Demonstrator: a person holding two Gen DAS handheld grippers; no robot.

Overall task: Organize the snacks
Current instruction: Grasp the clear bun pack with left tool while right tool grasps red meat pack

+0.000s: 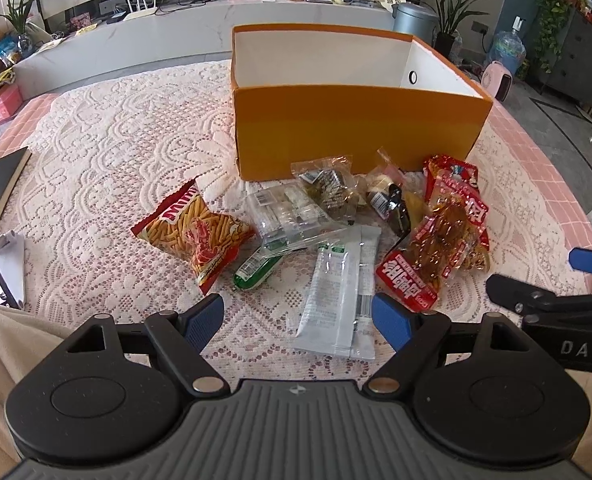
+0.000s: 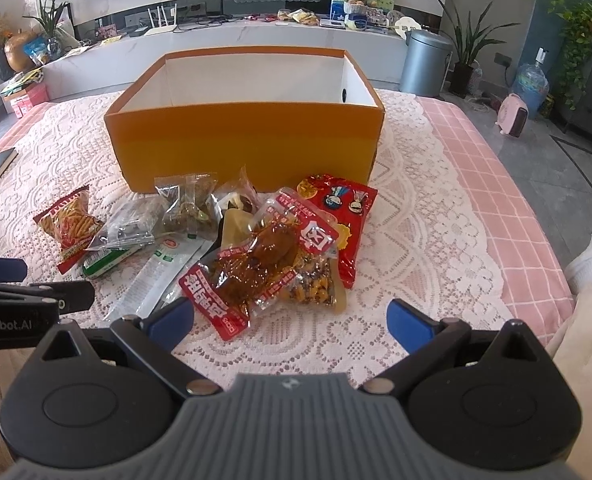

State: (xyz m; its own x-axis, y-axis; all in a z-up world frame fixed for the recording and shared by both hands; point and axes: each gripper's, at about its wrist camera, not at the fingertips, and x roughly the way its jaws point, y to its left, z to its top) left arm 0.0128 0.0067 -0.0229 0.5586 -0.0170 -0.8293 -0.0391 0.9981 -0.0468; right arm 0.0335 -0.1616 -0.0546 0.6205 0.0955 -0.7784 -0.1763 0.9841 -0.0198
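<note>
**Snacks heaped before an empty box**

The orange box stands open-topped behind the snack pile, presumably to receive it. Left gripper and right gripper hover with jaws spread, holding nothing. Only the left view shows the silver sachets whole; the right view reveals the red cartoon packet.

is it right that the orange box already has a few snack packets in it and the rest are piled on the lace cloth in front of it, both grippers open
Not quite: the orange box shows only bare white walls in the right wrist view, with no packets visible inside. The rest holds: the snack packets lie piled on the lace cloth in front of it, and the left gripper and right gripper are both open.
</note>
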